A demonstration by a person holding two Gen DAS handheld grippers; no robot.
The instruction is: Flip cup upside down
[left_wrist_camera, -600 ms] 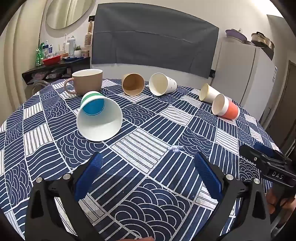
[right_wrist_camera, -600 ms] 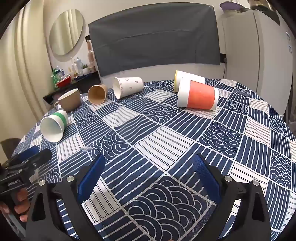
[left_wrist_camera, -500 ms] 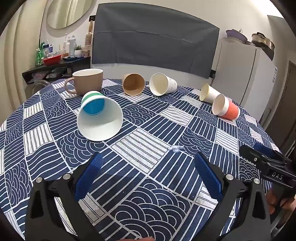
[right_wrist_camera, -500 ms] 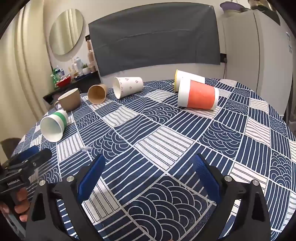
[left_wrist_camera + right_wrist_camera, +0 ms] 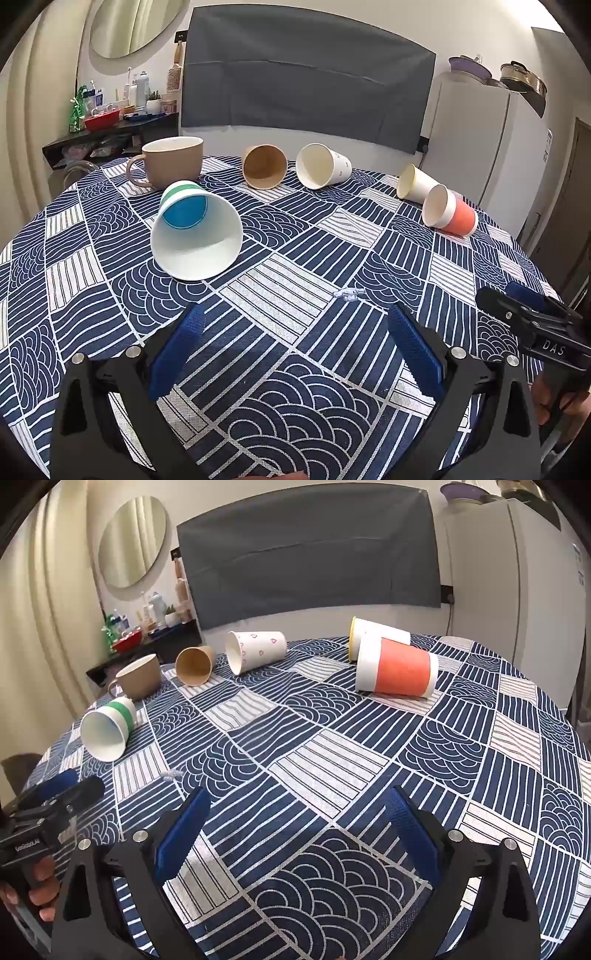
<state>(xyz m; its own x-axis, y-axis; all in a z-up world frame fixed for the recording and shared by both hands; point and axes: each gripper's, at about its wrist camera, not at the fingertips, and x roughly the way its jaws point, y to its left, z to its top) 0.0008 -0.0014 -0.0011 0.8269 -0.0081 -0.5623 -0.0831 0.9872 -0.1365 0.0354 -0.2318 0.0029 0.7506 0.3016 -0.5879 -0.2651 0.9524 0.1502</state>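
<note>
blue-padded left gripper is hovering low over the patterned tablecloth, jaws spread wide, gripping nothing. i'm seeing the right gripper doing the same: wide open, nothing between its pads, hanging above the near part of the table.

5 paper cups are lying on their sides. the green-banded cup is sitting nearest the left gripper, mouth facing me, blue showing inside its base; it is apart from both grippers. just behind it the tan mug is standing upright, handle to the left. the brown paper cup and the white heart-print cup are lying side by side at the far edge, mouths turned toward me. the orange cup is lying across the right side, with the yellow-rimmed cup just behind it, possibly touching.

a small clear scrap is resting on the cloth ahead of the left gripper.
</note>
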